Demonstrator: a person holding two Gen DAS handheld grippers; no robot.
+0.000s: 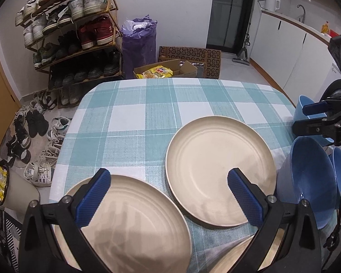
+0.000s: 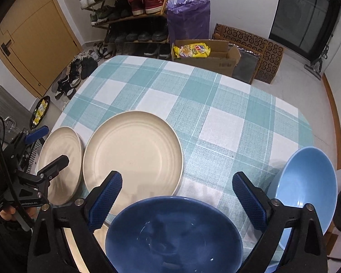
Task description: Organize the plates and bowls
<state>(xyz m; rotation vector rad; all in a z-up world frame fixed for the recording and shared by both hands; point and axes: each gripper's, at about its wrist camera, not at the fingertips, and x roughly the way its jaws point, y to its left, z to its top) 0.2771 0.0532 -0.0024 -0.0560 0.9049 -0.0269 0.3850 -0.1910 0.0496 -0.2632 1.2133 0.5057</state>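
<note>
On the checked tabletop [image 2: 227, 104] sit three cream plates and three blue bowls, all apart from each other. From the right wrist view, the dark blue bowl [image 2: 172, 234] is nearest, right under the right gripper [image 2: 181, 202], whose jaws stand wide with nothing between the pads, just hanging above the bowl's rim. A light blue bowl [image 2: 307, 186] sits to its right near the tabletop edge. The big cream plate [image 2: 131, 157] is just beyond the dark bowl, and a second cream plate [image 2: 61, 163] lies just left of it, close but I can't tell if the rims touch.

From the left wrist view, the left gripper [image 1: 168, 198] is spread open too, nothing held, hovering over the gap between the near-left plate and the middle one. A third plate [image 1: 236, 254] peeks in at the bottom edge, mostly hidden. Another light blue bowl [image 1: 307, 111] sits far right behind the other gripper.

Past the tabletop are a shoe rack [image 1: 72, 34], a purple bag [image 2: 188, 13] and a cardboard box [image 2: 206, 56] on the floor
</note>
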